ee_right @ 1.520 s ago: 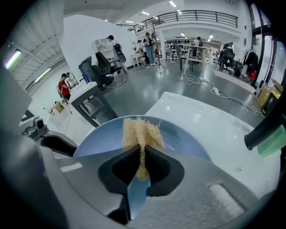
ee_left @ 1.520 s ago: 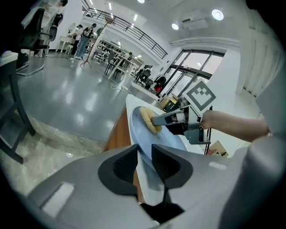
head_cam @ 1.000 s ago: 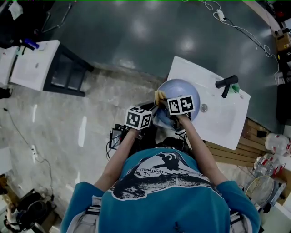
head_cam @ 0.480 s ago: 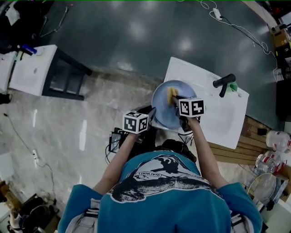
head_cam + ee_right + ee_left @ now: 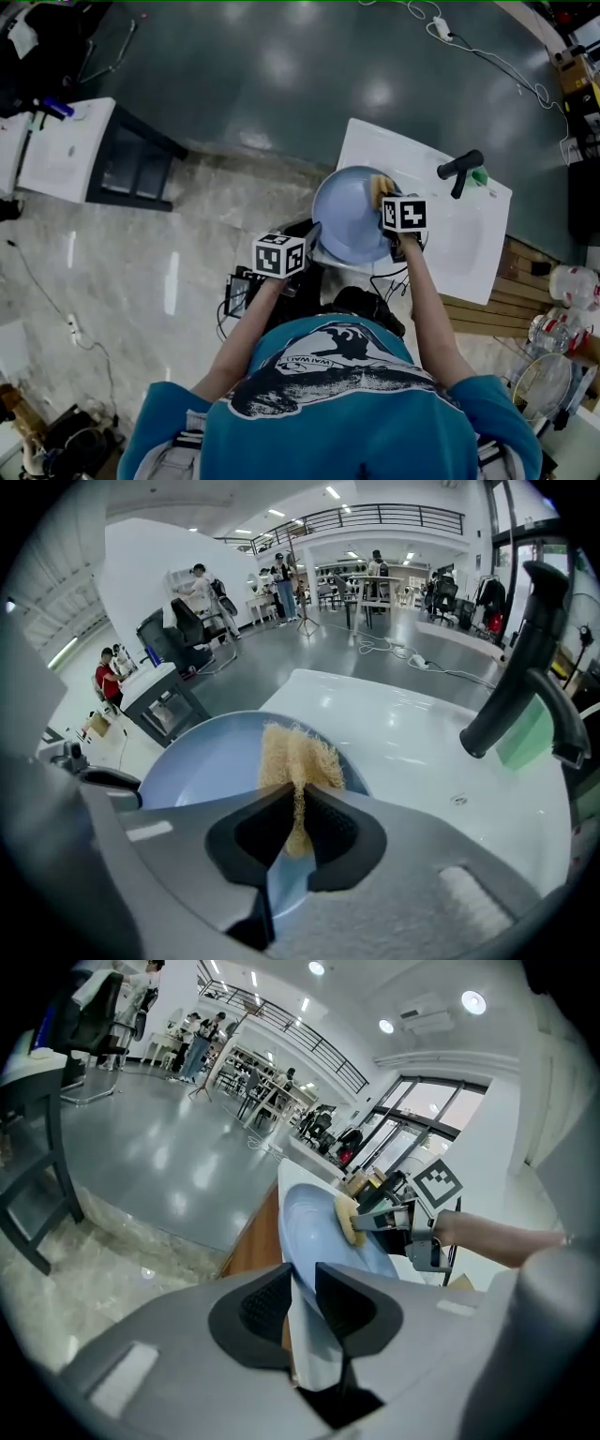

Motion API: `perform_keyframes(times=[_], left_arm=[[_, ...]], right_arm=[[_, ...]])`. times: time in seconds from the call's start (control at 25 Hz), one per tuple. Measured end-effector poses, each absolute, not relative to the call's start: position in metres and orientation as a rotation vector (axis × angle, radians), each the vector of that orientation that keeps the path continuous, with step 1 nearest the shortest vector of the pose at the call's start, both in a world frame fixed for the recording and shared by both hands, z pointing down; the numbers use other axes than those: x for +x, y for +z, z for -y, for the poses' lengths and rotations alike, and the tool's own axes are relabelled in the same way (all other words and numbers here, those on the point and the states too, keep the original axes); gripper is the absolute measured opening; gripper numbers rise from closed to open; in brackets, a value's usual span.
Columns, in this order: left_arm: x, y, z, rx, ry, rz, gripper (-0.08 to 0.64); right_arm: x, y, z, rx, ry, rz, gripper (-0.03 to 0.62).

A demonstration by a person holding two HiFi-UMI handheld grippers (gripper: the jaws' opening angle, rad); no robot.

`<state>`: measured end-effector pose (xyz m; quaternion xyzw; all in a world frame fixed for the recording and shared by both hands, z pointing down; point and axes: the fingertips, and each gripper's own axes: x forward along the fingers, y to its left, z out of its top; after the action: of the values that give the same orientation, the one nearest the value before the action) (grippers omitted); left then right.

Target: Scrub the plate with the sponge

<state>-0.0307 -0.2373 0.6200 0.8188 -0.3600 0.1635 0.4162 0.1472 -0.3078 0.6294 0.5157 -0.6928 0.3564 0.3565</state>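
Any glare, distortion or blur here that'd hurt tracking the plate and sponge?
Head view: sharp but dim; ceiling-light glare spots on the dark floor, none obvious on the plate. Left gripper view: strong fisheye, black corners, foreground soft, plate readable. Right gripper view: same fisheye, faucet bowed, sponge fibres crisp, mild sheen on the sink.

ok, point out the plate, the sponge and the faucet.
plate point(image 5: 342, 225): head view, middle of the bare blue face.
sponge point(image 5: 298, 757): right gripper view, fibrous body above the jaws.
faucet point(image 5: 463, 169): head view, black spout.
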Motion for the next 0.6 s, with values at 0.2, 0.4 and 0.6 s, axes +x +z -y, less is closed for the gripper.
perform_keyframes(times=[0.2, 0.4, 0.6], left_arm=[[-0.029, 0.617, 0.237, 2.075, 0.386, 0.889, 0.097], [-0.03, 0.616, 0.235, 2.084, 0.389, 0.89, 0.098], [-0.029, 0.617, 0.236, 2.08, 0.385, 0.903, 0.098]], right_arm=[[0.139, 0.633, 0.305, 1.311, 0.89, 1.78, 0.029], [0.113, 0.631, 0.29, 1.261, 0.93, 1.832, 0.029], [0.068, 0.631, 0.265, 1.145, 1.041, 1.93, 0.029]])
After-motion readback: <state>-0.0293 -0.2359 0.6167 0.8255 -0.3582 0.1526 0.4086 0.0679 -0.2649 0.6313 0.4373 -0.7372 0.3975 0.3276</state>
